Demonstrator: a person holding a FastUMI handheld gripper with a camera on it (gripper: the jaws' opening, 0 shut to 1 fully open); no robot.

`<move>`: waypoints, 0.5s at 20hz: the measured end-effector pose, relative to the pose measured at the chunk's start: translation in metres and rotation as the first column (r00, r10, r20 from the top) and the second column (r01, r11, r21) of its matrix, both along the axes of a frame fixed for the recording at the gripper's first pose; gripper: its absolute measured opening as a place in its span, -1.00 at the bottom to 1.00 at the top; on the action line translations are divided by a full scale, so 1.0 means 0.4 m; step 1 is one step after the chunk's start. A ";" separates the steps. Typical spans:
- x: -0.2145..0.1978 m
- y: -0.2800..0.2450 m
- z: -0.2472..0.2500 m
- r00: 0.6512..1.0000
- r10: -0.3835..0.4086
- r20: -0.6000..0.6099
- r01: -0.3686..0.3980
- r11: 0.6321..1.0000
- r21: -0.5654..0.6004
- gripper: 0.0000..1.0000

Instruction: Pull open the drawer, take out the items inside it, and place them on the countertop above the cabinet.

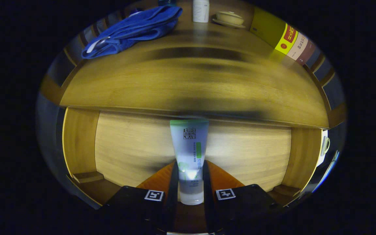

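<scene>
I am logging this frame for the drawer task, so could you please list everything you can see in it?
White plastic tube with green end: one, white and green, upright between the fingers, over the open wooden drawer.
Wooden countertop: one, brown, beyond the drawer.
Folded blue cloth: one, blue, on the countertop's far left.
White bottle: one, white, far edge.
Cream lidded bowl on saucer: one, beside the bottle.
Books: several, yellow, white, brown, far right.
Gripper: one, black, shut on the tube.
</scene>
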State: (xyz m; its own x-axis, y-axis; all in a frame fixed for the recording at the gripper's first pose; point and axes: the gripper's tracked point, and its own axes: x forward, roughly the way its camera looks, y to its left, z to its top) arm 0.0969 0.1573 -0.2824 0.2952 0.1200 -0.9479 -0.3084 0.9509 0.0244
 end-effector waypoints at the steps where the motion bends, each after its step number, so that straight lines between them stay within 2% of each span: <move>1: 0.021 0.012 0.034 1.000 0.001 0.006 -0.001 1.000 0.001 -0.12; 2: -0.034 -0.048 -0.038 1.000 -0.002 0.013 0.002 1.000 0.008 -0.11; 3: 0.013 -0.010 0.004 1.000 -0.008 0.018 0.007 1.000 0.015 -0.12; 4: 0.012 0.012 0.022 1.000 -0.013 0.026 0.012 1.000 0.020 -0.12; 10: 0.023 -0.024 0.172 0.998 -0.005 0.066 0.003 0.999 0.040 -0.12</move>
State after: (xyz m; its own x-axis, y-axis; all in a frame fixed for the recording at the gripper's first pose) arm 0.1060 0.1476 -0.2137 0.3572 0.1562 -0.9209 -0.3067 0.9509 0.0423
